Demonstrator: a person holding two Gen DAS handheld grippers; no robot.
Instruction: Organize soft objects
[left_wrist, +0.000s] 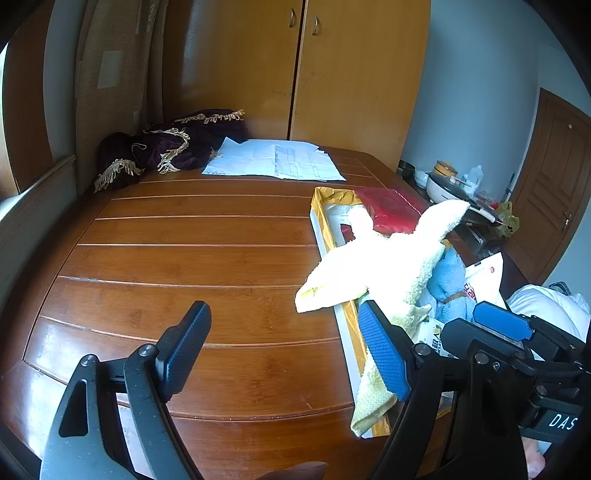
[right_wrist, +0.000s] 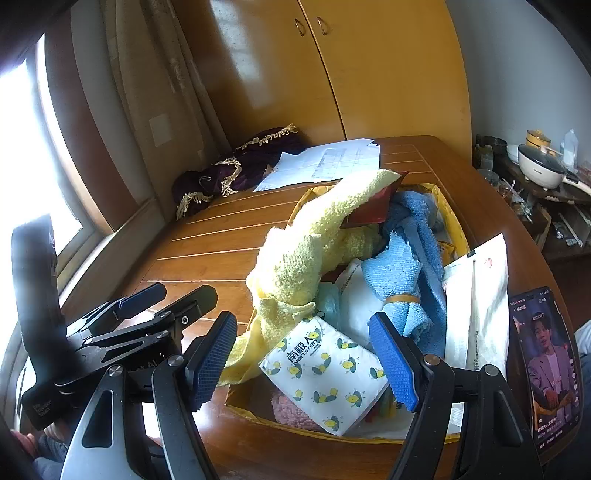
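Note:
A yellow towel lies draped over the left wall of a yellow-lined box, one end hanging outside. Inside the box are a blue towel bound with a rubber band, a lemon-print tissue pack, a red packet and something pink. My left gripper is open over the bare wooden table, its right finger next to the hanging towel end. My right gripper is open above the tissue pack, holding nothing.
A purple fringed cloth and paper sheets lie at the table's far end, before a wardrobe. A white package and a lit phone stand right of the box. A side table with a cooker is further right.

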